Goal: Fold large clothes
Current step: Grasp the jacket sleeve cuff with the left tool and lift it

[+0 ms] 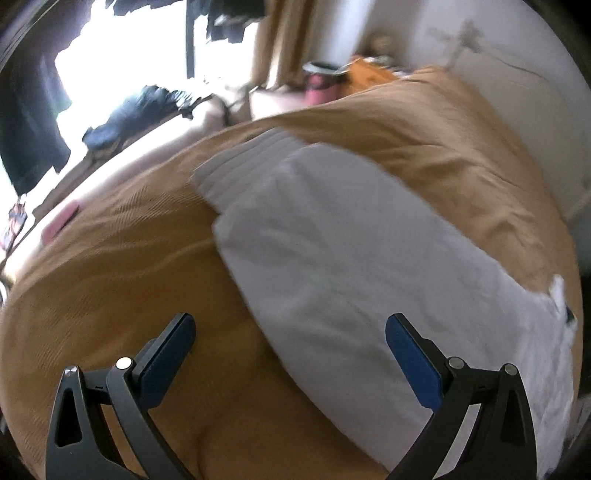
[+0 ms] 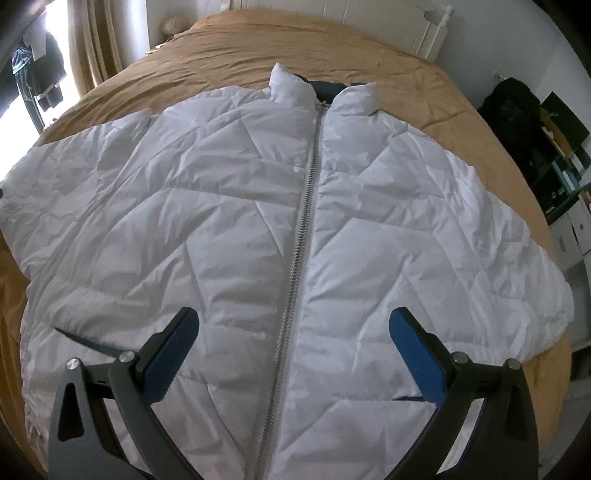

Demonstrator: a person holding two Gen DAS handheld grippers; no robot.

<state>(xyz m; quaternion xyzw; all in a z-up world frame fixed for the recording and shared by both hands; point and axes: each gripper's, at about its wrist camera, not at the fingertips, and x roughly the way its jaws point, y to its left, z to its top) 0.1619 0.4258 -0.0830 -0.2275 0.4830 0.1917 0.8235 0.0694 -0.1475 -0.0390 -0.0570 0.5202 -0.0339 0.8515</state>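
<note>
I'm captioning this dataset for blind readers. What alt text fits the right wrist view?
A white quilted puffer jacket lies front-up and zipped on a tan bedspread, its silver zipper running toward the collar at the far end. The right gripper hangs over the hem with its blue-padded jaws wide apart, holding nothing.

Bed: covered by a tan bedspread (image 2: 258, 48), seen across the middle of both views.
Headboard: a white panelled headboard (image 2: 332, 14) is seen at 12 o'clock.
Window: bright daylight is let in through a window (image 1: 129, 62) at 11 o'clock.
Curtains: beige curtains (image 2: 88, 48) are hung at 10 o'clock.
Shelving: cluttered shelves (image 2: 565, 177) are placed at 3 o'clock.
</note>
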